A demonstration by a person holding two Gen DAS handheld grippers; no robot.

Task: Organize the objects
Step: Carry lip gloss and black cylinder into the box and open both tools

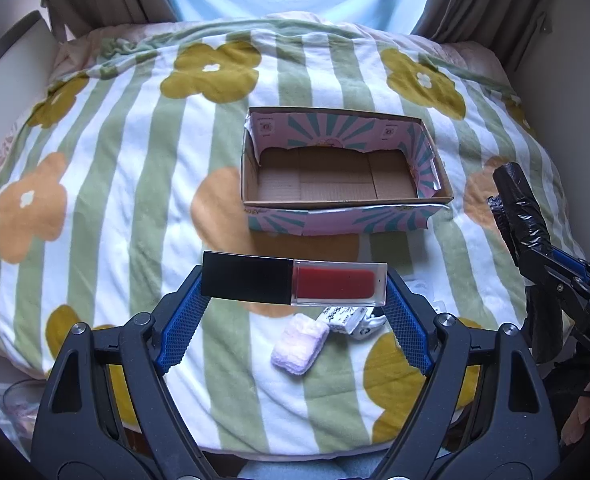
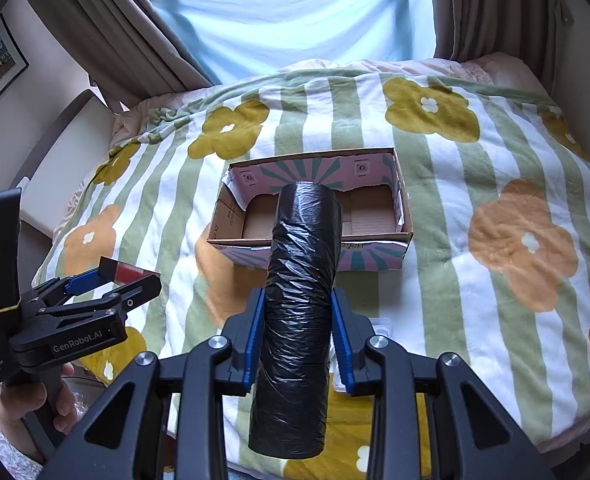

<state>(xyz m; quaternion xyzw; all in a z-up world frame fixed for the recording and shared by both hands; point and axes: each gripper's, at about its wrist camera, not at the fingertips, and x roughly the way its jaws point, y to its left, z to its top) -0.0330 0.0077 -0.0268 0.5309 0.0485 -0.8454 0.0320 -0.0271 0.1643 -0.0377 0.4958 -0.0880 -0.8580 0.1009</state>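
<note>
My left gripper (image 1: 295, 292) is shut on a lip gloss tube (image 1: 293, 283) with a black cap and red contents, held crosswise by its two ends above the blanket. The same gripper (image 2: 129, 276) shows at the left of the right wrist view, with the lip gloss tube (image 2: 121, 271) between its tips. My right gripper (image 2: 297, 312) is shut on a roll of black plastic bags (image 2: 301, 312), which points toward the box. That roll (image 1: 515, 204) also shows at the right of the left wrist view. An open cardboard box (image 1: 345, 200) (image 2: 405, 216) with bare floor lies ahead.
A pink-and-white folded cloth (image 1: 300, 343) and a black-and-white wrapped packet (image 1: 349, 320) lie on the flower-striped blanket (image 1: 135, 160) under the left gripper. Curtains (image 2: 295, 16) hang behind the bed. A hand (image 2: 27, 404) holds the left gripper's handle.
</note>
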